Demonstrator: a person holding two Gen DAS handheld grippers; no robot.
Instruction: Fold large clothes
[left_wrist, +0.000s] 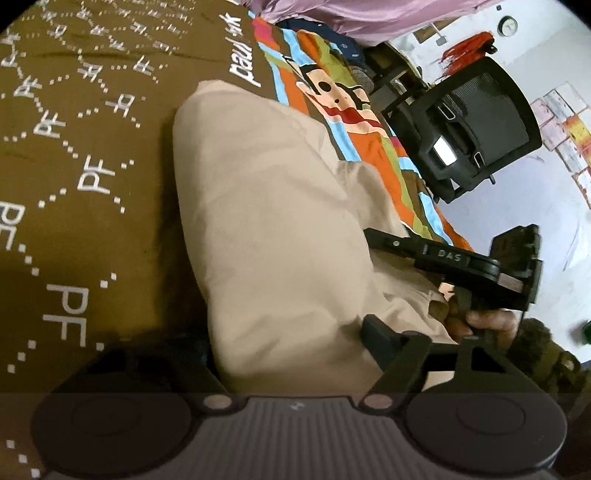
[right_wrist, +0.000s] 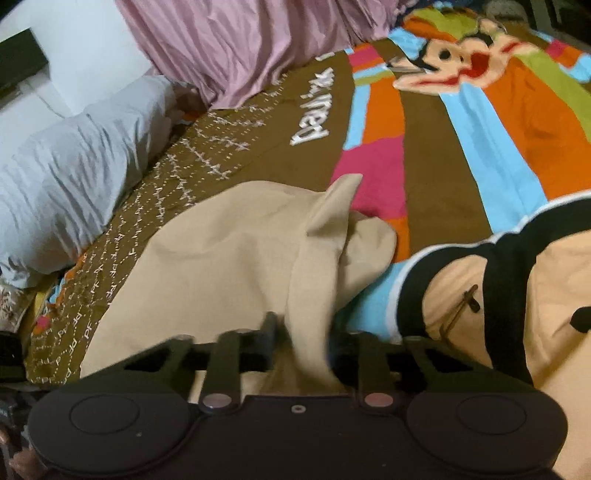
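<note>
A beige garment (left_wrist: 273, 221) lies on the patterned bedspread (left_wrist: 85, 155). In the left wrist view my left gripper (left_wrist: 291, 343) has the cloth between its fingers; only the right finger (left_wrist: 380, 332) shows, the left one is hidden under fabric. The right gripper (left_wrist: 458, 258) appears there at the garment's right edge, held by a hand. In the right wrist view my right gripper (right_wrist: 306, 339) is shut on a bunched fold of the beige garment (right_wrist: 229, 251), which rises to a point ahead of the fingers.
A black office chair (left_wrist: 469, 122) stands beside the bed. A pink quilt (right_wrist: 240, 48) and a grey pillow (right_wrist: 74, 155) lie at the bed's far end. The bedspread has a large cartoon monkey print (right_wrist: 480, 62).
</note>
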